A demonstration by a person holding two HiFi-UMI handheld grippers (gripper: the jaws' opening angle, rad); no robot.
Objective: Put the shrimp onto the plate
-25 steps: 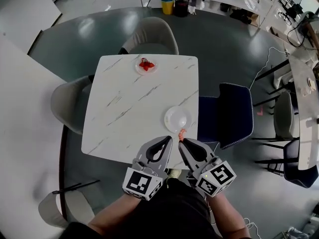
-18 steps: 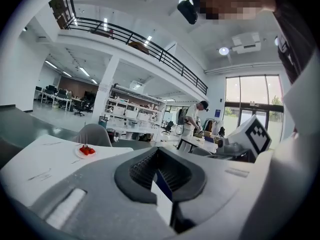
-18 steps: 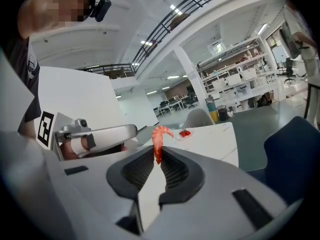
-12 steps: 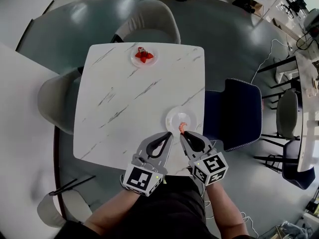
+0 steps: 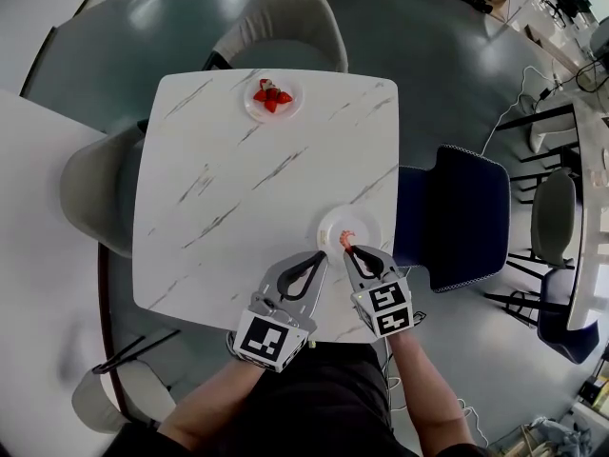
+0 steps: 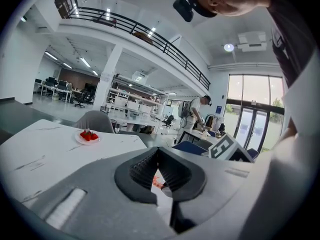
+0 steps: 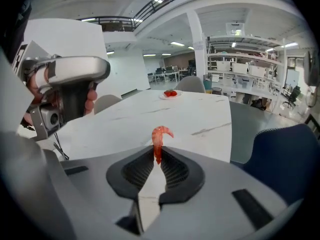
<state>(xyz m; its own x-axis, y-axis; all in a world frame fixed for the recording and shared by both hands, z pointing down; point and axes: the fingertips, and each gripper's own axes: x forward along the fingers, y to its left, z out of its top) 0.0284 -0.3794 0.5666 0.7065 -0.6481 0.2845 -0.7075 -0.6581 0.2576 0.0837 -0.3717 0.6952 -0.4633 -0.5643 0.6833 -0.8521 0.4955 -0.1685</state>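
Note:
An orange-pink shrimp (image 7: 160,135) sticks up from between the jaws of my right gripper (image 7: 157,153), which is shut on its tail. In the head view that shrimp (image 5: 346,241) hangs over the near part of a small white plate (image 5: 363,223) at the table's near right. My right gripper (image 5: 349,250) reaches in from the front edge. My left gripper (image 5: 322,255) sits just to its left, jaws shut with nothing in them (image 6: 158,156). A second white plate (image 5: 288,107) with red shrimp (image 5: 272,95) stands at the far side of the table, also seen as the red shrimp (image 6: 88,135) in the left gripper view.
The white marble table (image 5: 238,179) is square. A grey chair (image 5: 281,22) stands at the far side, another grey chair (image 5: 90,188) at the left, and a dark blue chair (image 5: 466,217) close at the right. The floor around is dark grey.
The right gripper has carried the shrimp forward from the table's front edge to over the near plate. The left gripper has stayed beside it. The head view has shifted a little.

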